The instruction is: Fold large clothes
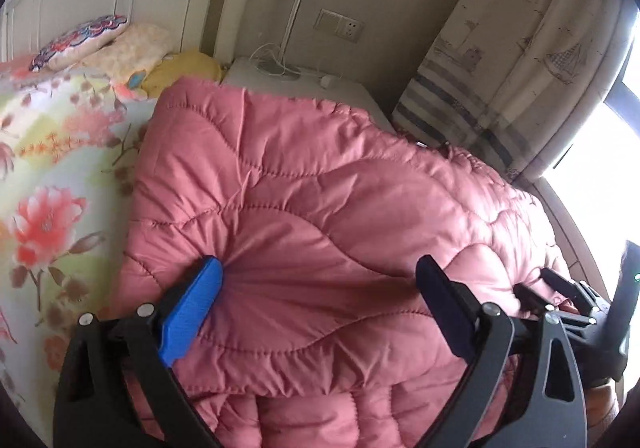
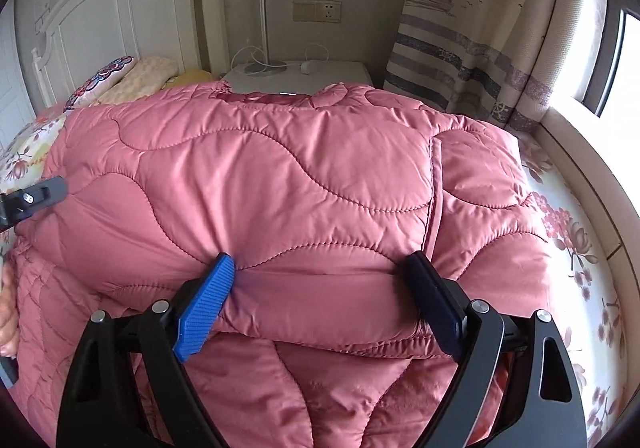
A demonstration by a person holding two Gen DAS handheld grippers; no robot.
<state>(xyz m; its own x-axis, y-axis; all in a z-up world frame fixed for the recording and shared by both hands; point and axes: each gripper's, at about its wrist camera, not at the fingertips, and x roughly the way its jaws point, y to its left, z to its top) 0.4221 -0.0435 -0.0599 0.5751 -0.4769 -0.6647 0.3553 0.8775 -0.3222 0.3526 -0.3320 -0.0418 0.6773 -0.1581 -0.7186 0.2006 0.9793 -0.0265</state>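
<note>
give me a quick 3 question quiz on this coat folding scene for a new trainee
1. True or false: both grippers have their jaws spread wide over the pink quilted coat.
2. Multiple choice: what stands on the white nightstand behind the coat? A) a lamp with a thin metal pole B) a stack of books C) a vase
3. Fill in: the coat lies on a bed covered with a ______-print sheet.

Key
1. True: the left gripper and right gripper each press open fingers into the coat's padded fabric, which bulges between them.
2. A, the lamp.
3. Floral.
</note>
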